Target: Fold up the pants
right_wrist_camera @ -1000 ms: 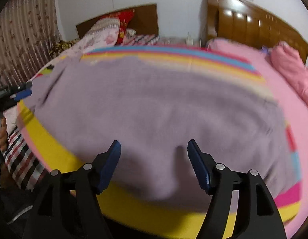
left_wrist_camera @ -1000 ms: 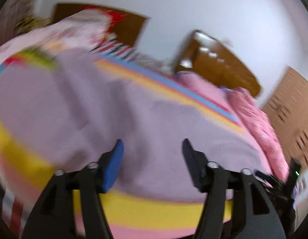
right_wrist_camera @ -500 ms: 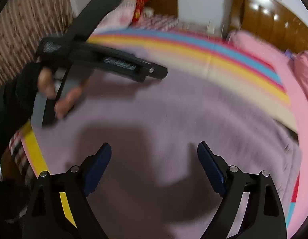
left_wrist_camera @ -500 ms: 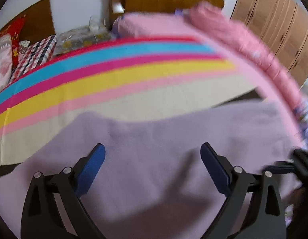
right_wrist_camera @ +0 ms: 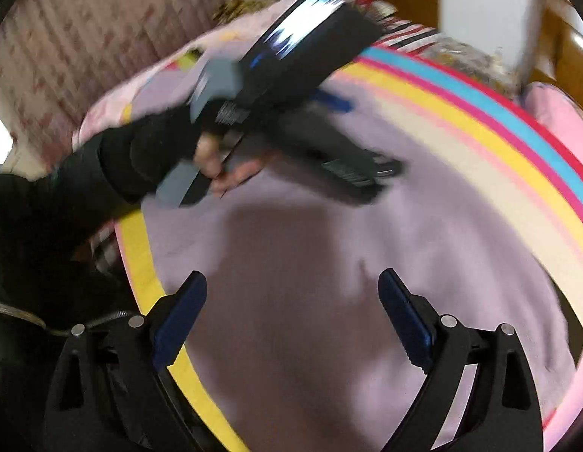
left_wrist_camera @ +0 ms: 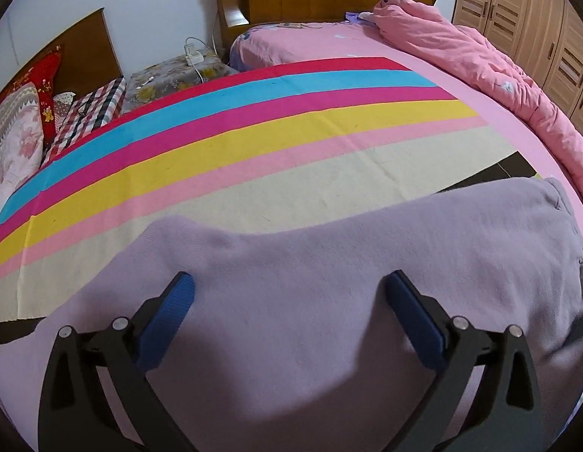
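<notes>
Item: lilac pants, flat on striped blanket, long axis left-right.
L gripper: jaws wide apart, empty, over the cloth; far edge lies just ahead of you.
R gripper: jaws apart, empty, over pants near yellow edge. Neither clearly nearer.
</notes>
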Demonstrator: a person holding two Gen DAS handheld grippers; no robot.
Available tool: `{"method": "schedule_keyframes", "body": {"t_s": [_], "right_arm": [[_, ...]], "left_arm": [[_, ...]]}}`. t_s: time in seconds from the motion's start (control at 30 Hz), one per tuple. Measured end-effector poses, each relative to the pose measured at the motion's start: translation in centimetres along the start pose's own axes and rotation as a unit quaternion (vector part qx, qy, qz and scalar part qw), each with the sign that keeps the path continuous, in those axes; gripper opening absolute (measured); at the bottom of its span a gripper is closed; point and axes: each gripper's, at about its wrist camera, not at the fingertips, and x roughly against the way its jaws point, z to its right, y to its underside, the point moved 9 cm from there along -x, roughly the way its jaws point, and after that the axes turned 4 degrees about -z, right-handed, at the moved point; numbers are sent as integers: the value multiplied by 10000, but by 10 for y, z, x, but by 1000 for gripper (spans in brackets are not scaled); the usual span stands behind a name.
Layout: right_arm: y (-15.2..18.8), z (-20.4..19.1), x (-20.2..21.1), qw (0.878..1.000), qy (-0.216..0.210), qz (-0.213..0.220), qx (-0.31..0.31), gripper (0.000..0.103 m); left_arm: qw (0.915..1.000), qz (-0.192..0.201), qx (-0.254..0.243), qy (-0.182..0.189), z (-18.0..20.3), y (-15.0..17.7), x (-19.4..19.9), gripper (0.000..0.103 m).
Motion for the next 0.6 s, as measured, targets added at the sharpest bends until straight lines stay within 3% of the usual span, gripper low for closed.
{"method": "schedule_keyframes", "body": {"t_s": [0.07, 0.17, 0.23, 0.33, 0.47, 0.53, 0.6], "right_arm": [[21, -25, -20, 9970, -283, -556, 463, 97], [35, -43, -15, 9891, -37, -698, 1295, 99], [25, -28, 6, 9941, -296, -400, 966, 96], [-2, 39, 29, 9996, -6, 233, -145, 97], [11, 118, 8, 9927, 332, -129, -1153, 96], [6, 128, 19, 9900, 120, 99, -1405, 94], [-1, 127, 30, 9875, 366, 206, -1521, 96]], "left_arm": [[10000, 8, 5, 14, 1, -1, 2, 102], [10000, 27, 20, 45, -1, 0, 3, 102], [10000, 30, 18, 42, -1, 0, 3, 102], [10000, 30, 5, 30, -2, 0, 3, 102], [10000, 38, 9, 46, -2, -1, 4, 102], [10000, 37, 12, 45, -2, -1, 4, 102], [10000, 50, 30, 71, -2, 0, 4, 102]]}}
